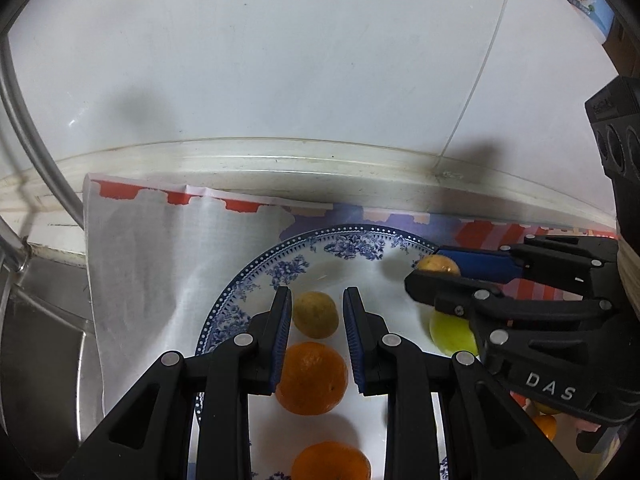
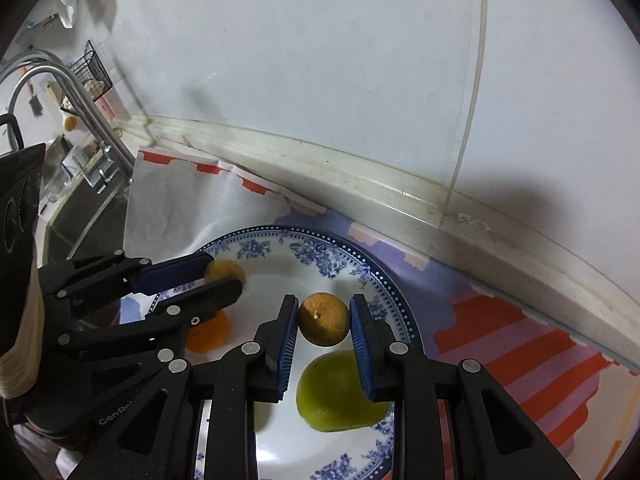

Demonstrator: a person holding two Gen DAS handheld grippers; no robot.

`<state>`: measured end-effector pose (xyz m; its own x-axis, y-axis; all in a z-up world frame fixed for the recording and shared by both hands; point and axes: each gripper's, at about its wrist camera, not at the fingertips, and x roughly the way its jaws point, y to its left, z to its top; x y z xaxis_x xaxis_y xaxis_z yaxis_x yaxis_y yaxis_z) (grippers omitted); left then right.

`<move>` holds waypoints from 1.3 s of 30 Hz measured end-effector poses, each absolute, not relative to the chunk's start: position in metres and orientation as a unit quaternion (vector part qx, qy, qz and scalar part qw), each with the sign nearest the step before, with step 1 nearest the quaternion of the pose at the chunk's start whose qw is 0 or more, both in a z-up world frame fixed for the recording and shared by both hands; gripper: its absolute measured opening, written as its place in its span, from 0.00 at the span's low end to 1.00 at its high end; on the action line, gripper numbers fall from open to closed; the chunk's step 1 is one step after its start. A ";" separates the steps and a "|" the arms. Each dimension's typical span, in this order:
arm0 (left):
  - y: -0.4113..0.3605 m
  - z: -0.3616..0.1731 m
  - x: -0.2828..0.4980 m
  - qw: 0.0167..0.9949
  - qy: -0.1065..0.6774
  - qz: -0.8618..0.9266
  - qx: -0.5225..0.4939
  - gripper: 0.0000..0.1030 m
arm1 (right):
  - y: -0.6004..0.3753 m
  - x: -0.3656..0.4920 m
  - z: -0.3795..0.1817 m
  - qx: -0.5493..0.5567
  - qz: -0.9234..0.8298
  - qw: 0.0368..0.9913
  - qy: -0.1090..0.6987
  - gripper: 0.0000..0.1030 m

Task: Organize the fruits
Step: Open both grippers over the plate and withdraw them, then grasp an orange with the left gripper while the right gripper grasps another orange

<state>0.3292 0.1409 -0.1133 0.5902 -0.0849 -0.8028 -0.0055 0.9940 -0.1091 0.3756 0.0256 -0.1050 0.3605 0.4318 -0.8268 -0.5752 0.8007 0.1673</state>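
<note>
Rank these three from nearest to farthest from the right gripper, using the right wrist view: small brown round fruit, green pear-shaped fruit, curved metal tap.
1. Small brown round fruit: between the fingertips of the right gripper.
2. Green pear-shaped fruit: just below the fingers, on the blue-patterned white plate.
3. Curved metal tap: far upper left, by the sink.

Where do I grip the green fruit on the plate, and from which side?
Probably from above, pads across its rounded middle: the green fruit lies flat on the plate with bare plate beside it. The right hand-held gripper over it is shut on a small brown fruit; empty that first.
</note>
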 end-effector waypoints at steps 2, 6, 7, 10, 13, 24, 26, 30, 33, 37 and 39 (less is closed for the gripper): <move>0.142 -0.113 0.329 0.891 0.451 -0.022 -0.051 0.26 | 0.026 0.377 -0.107 -0.072 0.309 0.818 0.480 0.27; 0.143 -0.108 0.327 0.894 0.445 -0.014 -0.047 0.26 | 0.027 0.379 -0.108 -0.071 0.308 0.817 0.482 0.29; 0.143 -0.105 0.324 0.896 0.441 -0.009 -0.047 0.26 | 0.027 0.378 -0.107 -0.071 0.310 0.817 0.481 0.32; 0.140 -0.097 0.315 0.901 0.431 -0.001 -0.042 0.29 | 0.021 0.375 -0.101 -0.068 0.305 0.824 0.473 0.32; 0.135 -0.089 0.303 0.908 0.418 0.005 -0.042 0.40 | 0.013 0.366 -0.091 -0.066 0.297 0.835 0.458 0.32; 0.104 -0.041 0.235 0.941 0.335 0.032 -0.026 0.71 | -0.029 0.310 -0.049 -0.068 0.285 0.871 0.394 0.37; 0.097 -0.032 0.223 0.947 0.319 0.036 -0.026 0.79 | -0.038 0.298 -0.042 -0.065 0.282 0.877 0.383 0.40; 0.086 -0.017 0.203 0.954 0.295 0.045 -0.025 0.84 | -0.058 0.275 -0.028 -0.060 0.263 0.892 0.363 0.48; 0.077 -0.006 0.186 0.960 0.277 0.044 -0.019 0.89 | -0.077 0.255 -0.018 -0.053 0.241 0.907 0.342 0.58; 0.060 0.003 0.161 0.967 0.253 0.038 -0.006 0.94 | -0.104 0.224 -0.008 -0.045 0.211 0.922 0.323 0.68; 0.051 0.006 0.148 0.969 0.244 0.032 -0.003 0.97 | -0.116 0.210 -0.003 -0.041 0.197 0.928 0.312 0.71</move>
